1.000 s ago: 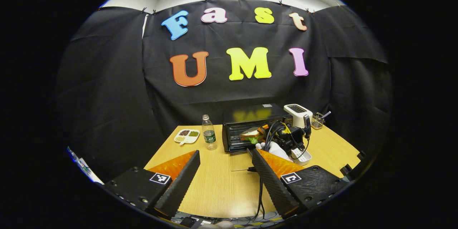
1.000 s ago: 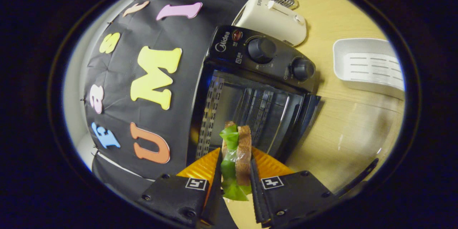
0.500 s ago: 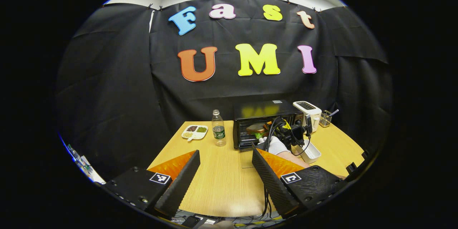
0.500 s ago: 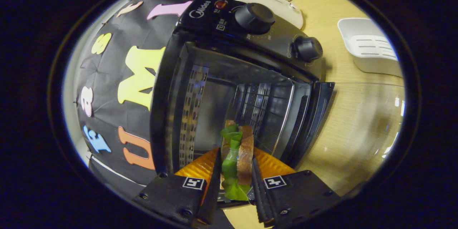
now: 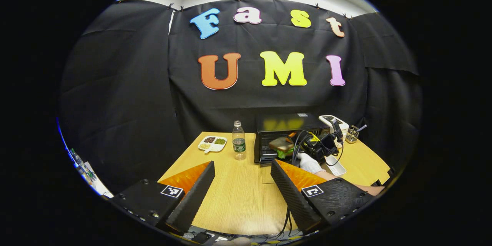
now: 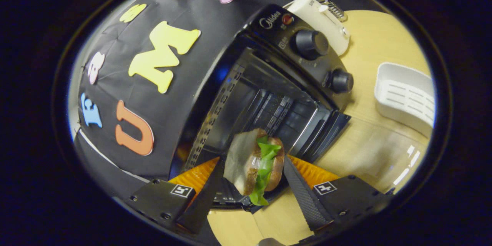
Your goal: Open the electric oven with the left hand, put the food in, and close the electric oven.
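The black electric oven (image 6: 307, 46) stands with its glass door (image 6: 384, 150) folded down flat on the table. A sandwich (image 6: 253, 165) of bread and green lettuce sits tilted at the front of the oven cavity. My right gripper (image 6: 253, 159) is open around it, with a gap showing on both sides. In the left gripper view the oven (image 5: 286, 123) is far off at the back, with the sandwich (image 5: 281, 144) at its mouth and a gloved hand (image 5: 307, 161) holding the right gripper (image 5: 289, 144). My left gripper (image 5: 242, 178) hangs open over the near table, holding nothing.
A water bottle (image 5: 238, 140) and a divided dish (image 5: 212, 143) of beans stand left of the oven. A white toaster (image 6: 319, 15) and a wire utensil holder (image 5: 351, 134) sit behind it to the right. A white tray (image 6: 407, 96) lies beside the door. Cables trail over the table's front edge.
My right gripper has opened off the sandwich, which now lies tilted at the oven's mouth, and has rolled somewhat. My left gripper has drifted slightly back and left.
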Demonstrator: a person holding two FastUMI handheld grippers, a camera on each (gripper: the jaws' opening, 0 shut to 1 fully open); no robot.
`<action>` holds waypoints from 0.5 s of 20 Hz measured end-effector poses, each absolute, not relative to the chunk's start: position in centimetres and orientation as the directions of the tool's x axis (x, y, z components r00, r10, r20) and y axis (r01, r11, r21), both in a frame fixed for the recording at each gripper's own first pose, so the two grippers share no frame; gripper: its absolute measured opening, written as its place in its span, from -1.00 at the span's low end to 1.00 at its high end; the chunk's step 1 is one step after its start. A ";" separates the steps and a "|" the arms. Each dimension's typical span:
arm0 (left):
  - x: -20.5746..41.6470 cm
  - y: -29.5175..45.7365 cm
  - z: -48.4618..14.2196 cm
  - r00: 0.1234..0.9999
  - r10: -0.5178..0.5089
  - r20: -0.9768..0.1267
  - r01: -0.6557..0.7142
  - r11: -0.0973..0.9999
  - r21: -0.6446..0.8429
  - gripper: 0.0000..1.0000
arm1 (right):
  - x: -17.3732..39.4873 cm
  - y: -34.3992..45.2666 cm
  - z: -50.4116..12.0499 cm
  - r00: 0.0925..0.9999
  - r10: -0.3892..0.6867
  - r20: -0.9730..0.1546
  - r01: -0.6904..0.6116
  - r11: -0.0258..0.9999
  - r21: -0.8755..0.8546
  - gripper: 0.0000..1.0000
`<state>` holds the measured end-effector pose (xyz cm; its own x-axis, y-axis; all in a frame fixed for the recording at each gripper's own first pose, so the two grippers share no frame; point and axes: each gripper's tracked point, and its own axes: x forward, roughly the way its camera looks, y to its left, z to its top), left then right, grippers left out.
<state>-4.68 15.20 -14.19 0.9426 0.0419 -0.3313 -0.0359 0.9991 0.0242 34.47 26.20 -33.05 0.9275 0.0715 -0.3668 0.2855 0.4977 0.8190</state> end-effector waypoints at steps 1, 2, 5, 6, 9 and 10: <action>-4.5 15.3 -13.9 0.945 0.039 -0.324 -0.035 0.999 0.020 0.92 | 33.7 26.0 -32.9 0.923 0.079 -0.377 0.280 0.534 0.797 0.72; -4.3 15.2 -13.7 0.948 0.038 -0.315 -0.035 0.999 0.016 0.92 | 32.6 25.4 -32.9 0.919 0.077 -0.387 0.280 0.561 0.779 0.99; -4.4 15.0 -13.2 0.955 0.036 -0.294 -0.036 0.999 0.005 0.92 | 29.5 23.5 -31.1 0.916 0.089 -0.391 0.254 0.627 0.736 0.75; -4.4 14.8 -13.1 0.957 0.037 -0.288 -0.037 0.999 0.004 0.92 | 28.3 22.5 -29.9 0.919 0.086 -0.384 0.237 0.658 0.715 0.99; -4.2 14.2 -13.1 0.961 0.031 -0.275 -0.035 0.999 -0.011 0.92 | 24.3 20.2 -25.9 0.934 0.103 -0.343 0.144 0.768 0.623 0.99; -4.0 13.6 -13.1 0.962 0.019 -0.272 -0.026 0.999 -0.023 0.92 | 22.8 19.2 -24.6 0.935 0.108 -0.338 0.112 0.813 0.571 0.75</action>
<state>-4.03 13.55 -13.13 0.9621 0.0191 -0.2720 -0.0262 0.9994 -0.0225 22.80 19.21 -24.63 0.9349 0.1083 -0.3379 0.1121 0.8134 0.5708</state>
